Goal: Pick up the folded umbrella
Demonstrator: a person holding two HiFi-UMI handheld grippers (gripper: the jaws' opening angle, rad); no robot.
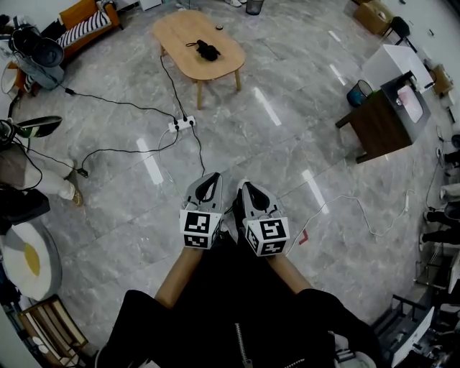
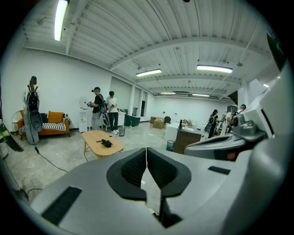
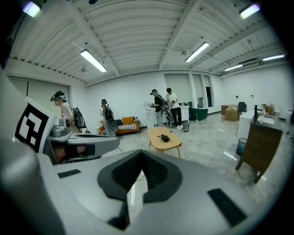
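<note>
Nothing done yet: folded umbrella (image 1: 207,50) lies on the oval wooden table (image 1: 180,32), left gripper (image 1: 210,180) and right gripper (image 1: 245,187) both closed empty, well short of that table; approach, grasp and lift all remain.

We see a large room with a glossy grey stone floor (image 1: 287,165), on which the lamps are reflected as bright stripes. Ahead of us stands a low oval wooden table (image 1: 180,32). An orange sofa (image 1: 77,12) with a striped cushion is near the white wall (image 2: 59,87) at the left. At the right stands a dark brown desk (image 1: 377,126), with a blue bin (image 1: 357,93) just beside it. A white power strip (image 1: 182,123) with black cables lies on the floor. The white ribbed ceiling (image 3: 138,32) carries long tube lamps (image 2: 213,69), all lit.
</note>
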